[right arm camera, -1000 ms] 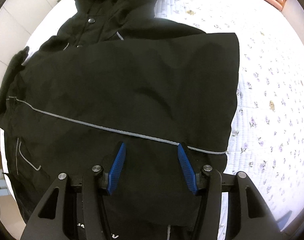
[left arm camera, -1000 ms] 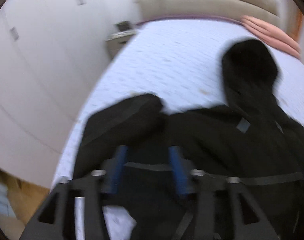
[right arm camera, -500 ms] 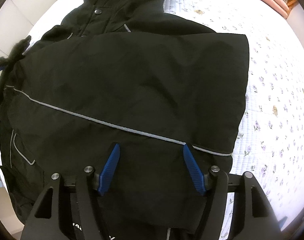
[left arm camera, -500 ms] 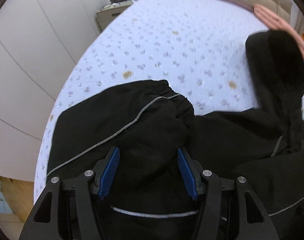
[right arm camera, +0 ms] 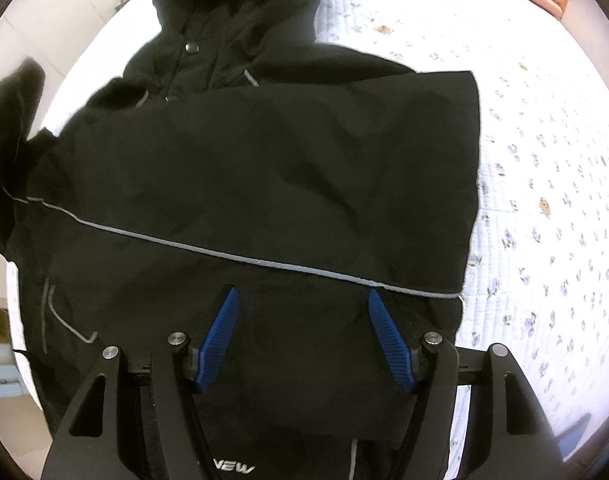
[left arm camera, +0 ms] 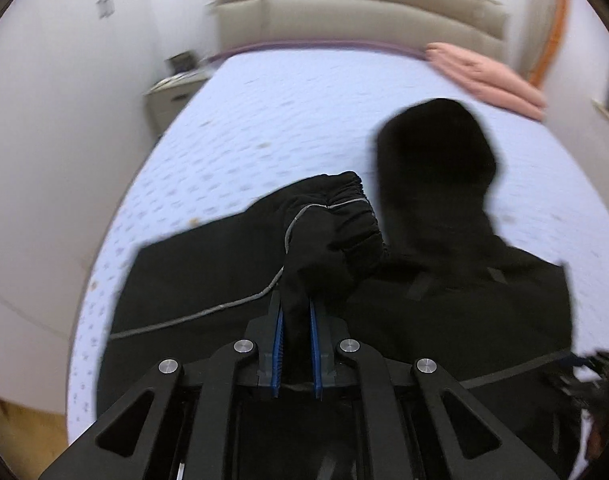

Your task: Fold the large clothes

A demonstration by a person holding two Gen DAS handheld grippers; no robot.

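Jacket [right arm camera: 264,168] on floral bed [left arm camera: 264,120]; left jaws pinching sleeve [left arm camera: 328,236], right jaws wide.

**Readable lettering: one partial word on the jacket**

The only lettering that can be read is in the right wrist view: pale slanted capitals "NEW" [right arm camera: 235,469] printed on the black jacket [right arm camera: 264,168], at the bottom edge of the picture between the gripper's arms. The letters begin at the edge of a black arm, so whether more of the word lies hidden to their left cannot be told.

In the left wrist view nothing can be read: two small grey patches on the jacket [left arm camera: 456,320] are blurred and show no legible characters
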